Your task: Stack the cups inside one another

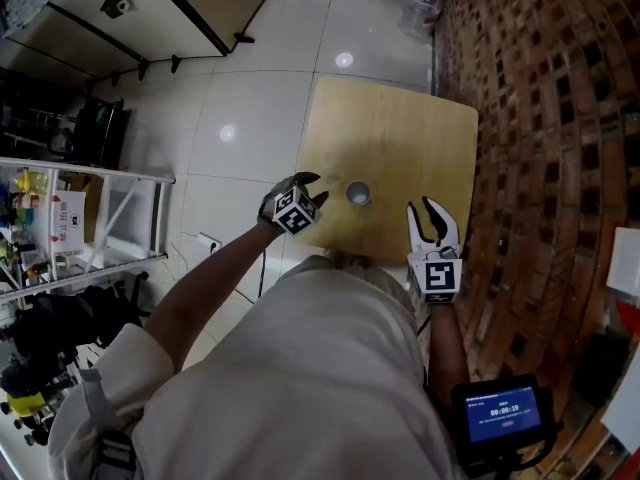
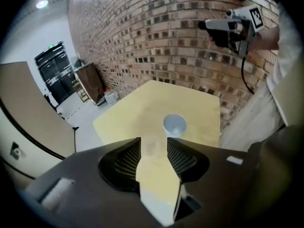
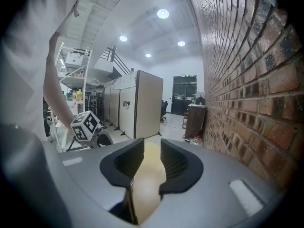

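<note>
Cup [image 1: 358, 193]: pale, upright, mouth up, near the middle of the wooden table [image 1: 400, 128]. Interior pale; cannot tell whether another cup is nested inside.
Left gripper [image 1: 316, 188] just beside the cup, jaws wide, gripping nothing.
Right gripper [image 1: 421, 208] over the table's near edge, jaws apart, empty.

A small white cup [image 2: 175, 126] stands upright, mouth open upward, near the middle of the pale wooden bench [image 2: 128, 115]. Whether other cups are nested inside it cannot be told.

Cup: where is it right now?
Head view: the cup stands on the wooden table, between the left gripper and right gripper, nearer the left.
</note>
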A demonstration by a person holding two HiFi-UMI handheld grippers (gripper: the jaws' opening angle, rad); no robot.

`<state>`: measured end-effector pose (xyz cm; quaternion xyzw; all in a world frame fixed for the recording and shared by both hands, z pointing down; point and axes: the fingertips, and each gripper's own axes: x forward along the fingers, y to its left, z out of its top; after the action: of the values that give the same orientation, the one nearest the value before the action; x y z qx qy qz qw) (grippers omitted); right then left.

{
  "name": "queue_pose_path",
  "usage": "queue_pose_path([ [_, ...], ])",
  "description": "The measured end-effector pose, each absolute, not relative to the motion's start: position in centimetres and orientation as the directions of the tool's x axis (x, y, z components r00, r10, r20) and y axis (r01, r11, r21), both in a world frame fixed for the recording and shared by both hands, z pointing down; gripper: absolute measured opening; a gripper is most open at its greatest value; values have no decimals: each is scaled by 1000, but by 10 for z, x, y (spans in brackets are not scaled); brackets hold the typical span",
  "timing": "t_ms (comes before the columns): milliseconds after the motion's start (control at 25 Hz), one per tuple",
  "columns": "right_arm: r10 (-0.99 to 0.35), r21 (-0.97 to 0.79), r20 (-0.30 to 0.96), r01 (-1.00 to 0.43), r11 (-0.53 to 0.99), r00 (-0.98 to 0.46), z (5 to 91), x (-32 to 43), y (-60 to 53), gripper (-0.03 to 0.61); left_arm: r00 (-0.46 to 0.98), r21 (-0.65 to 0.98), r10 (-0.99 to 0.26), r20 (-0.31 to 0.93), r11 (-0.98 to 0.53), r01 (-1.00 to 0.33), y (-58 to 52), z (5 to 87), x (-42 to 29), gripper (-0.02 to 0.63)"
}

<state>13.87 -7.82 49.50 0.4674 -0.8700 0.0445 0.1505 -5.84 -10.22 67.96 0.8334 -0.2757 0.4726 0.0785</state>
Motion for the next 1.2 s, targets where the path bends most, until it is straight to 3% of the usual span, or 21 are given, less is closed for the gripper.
queue_pose_path([
  [480, -763, 81, 393, -807, 584, -513, 522, 129, -57, 101, 214, -271, -308, 927, -944, -186, -110, 771, -63, 176],
  [800, -765, 56, 428, -831, 554, -481, 534, 125, -49, 101, 181, -306, -317, 931, -948, -84, -109, 792, -66, 164],
  [1200, -768, 60, 458, -847, 528, -447, 547, 128, -40, 101, 181, -331, -329, 927, -943, -20, -104, 806, -59, 92],
])
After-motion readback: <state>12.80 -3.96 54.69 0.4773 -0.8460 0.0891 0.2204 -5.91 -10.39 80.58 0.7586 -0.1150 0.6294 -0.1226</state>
